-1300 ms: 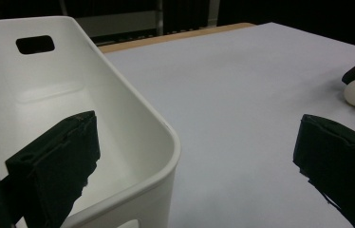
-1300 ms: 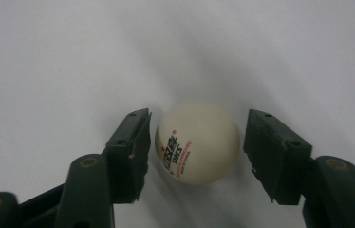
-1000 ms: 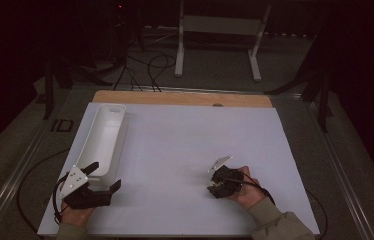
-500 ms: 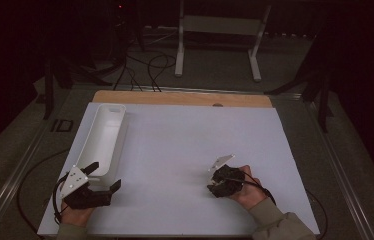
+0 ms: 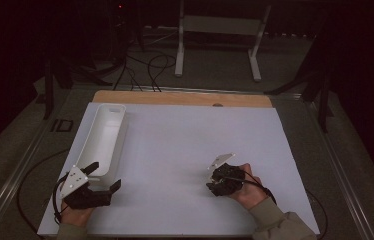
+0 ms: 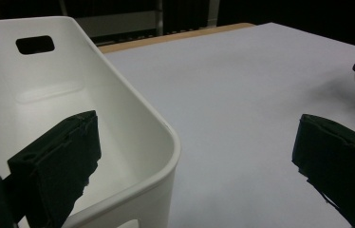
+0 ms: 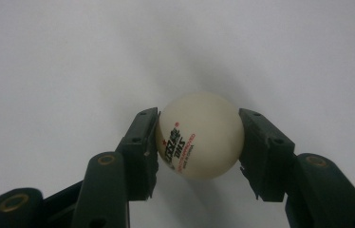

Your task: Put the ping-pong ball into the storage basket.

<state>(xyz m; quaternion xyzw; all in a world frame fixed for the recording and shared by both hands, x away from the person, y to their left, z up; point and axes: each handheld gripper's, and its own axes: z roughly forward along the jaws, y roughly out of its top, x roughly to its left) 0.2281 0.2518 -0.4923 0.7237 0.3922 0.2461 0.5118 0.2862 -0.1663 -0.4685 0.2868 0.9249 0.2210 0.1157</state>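
One ball (image 7: 199, 135) clamped in right gripper (image 7: 198, 142) jaws, print sideways; left gripper (image 6: 190, 156) jaws wide

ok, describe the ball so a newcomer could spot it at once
Start at the white sheet covering the table, then go to its near right part, where the right gripper sits. The ball is clamped between its two black jaws: small, cream-white, round, with red and black printed lettering, unlike the long white bin at left.

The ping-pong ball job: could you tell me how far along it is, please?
Done: the right hand-held gripper is shut on the ping-pong ball above the white sheet. In hand: the left hand-held gripper, open, straddles the white bin's near wall. Left, probably: carrying the ball to the bin, which looks empty.
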